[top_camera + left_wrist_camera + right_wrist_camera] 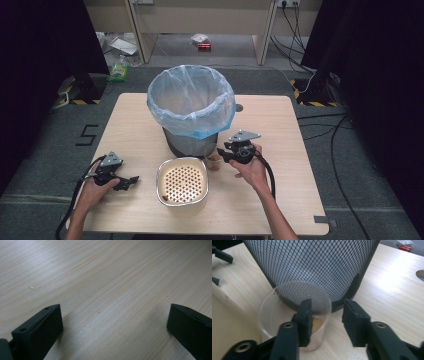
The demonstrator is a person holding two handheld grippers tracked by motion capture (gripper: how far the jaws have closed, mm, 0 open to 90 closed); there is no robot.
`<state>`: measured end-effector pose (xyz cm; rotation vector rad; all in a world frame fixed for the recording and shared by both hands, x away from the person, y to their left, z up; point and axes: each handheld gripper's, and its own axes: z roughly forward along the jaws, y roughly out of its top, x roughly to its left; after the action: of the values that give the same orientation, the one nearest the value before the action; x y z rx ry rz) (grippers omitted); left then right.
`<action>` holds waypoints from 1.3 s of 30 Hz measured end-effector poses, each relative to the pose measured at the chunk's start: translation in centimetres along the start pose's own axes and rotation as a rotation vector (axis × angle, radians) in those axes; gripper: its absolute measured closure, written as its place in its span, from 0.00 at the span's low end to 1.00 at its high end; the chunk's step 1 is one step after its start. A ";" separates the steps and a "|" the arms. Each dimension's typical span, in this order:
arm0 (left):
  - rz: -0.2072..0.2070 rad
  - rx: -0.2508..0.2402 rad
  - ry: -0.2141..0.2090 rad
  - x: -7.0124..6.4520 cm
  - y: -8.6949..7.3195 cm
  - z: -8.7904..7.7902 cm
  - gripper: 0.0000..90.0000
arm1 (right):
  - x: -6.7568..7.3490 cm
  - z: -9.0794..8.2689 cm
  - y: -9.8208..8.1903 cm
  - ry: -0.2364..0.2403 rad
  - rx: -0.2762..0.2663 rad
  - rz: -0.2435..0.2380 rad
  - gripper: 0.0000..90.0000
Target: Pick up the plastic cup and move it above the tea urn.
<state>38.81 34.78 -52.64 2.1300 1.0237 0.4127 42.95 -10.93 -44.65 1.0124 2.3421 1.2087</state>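
A small clear plastic cup (214,161) with brown residue at its bottom stands on the table, right against the foot of a black mesh bin (192,145). My right gripper (223,155) is open and straddles the cup's rim. In the right gripper view one jaw is inside the cup (274,312) and the other is outside it, with the right gripper (327,305) close to the mesh bin (312,265). My left gripper (131,181) rests low over the table at the left. In its own view the left gripper (114,308) is open wide over bare wood.
The bin has a pale blue bag liner (191,97) folded over its rim. A cream perforated basket (159,182) sits near the front edge, between the two grippers. The wooden table (280,125) has a small round hole (239,107) behind the bin. Litter lies on the floor beyond.
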 end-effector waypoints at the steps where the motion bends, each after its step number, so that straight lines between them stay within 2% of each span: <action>1: 0.000 0.000 0.000 0.0 0.0 0.0 0.00 | 0.0 0.0 0.0 0.000 0.000 0.000 0.72; 2: 0.000 0.000 0.000 0.0 0.0 0.0 0.00 | 0.0 0.0 -0.1 0.003 0.011 0.002 0.76; 10: 0.000 0.000 0.000 0.0 0.0 0.0 0.00 | 0.6 0.2 -0.6 0.024 0.058 -0.039 0.84; 18: 0.001 0.000 -0.001 0.0 0.0 0.0 0.00 | 0.9 -0.7 -0.7 0.062 0.018 -0.068 0.95; 23: 0.001 0.001 -0.002 0.0 0.0 0.0 0.00 | 0.9 -2.2 -0.5 0.056 -0.014 -0.087 0.96; 27: 0.001 0.001 -0.003 0.0 0.0 0.0 0.00 | 0.9 -3.3 -0.5 0.031 -0.025 -0.104 0.96; 33: 0.001 0.001 -0.002 0.0 0.0 0.0 0.00 | 0.9 -4.3 -0.5 0.019 -0.045 -0.109 0.96; 39: 0.002 0.002 -0.004 0.0 0.0 0.0 0.00 | 1.3 -5.5 -0.2 -0.007 -0.074 -0.136 0.96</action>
<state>38.83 34.81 -52.62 2.1324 1.0205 0.4090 38.88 -13.27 -41.45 0.8177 2.3014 1.2272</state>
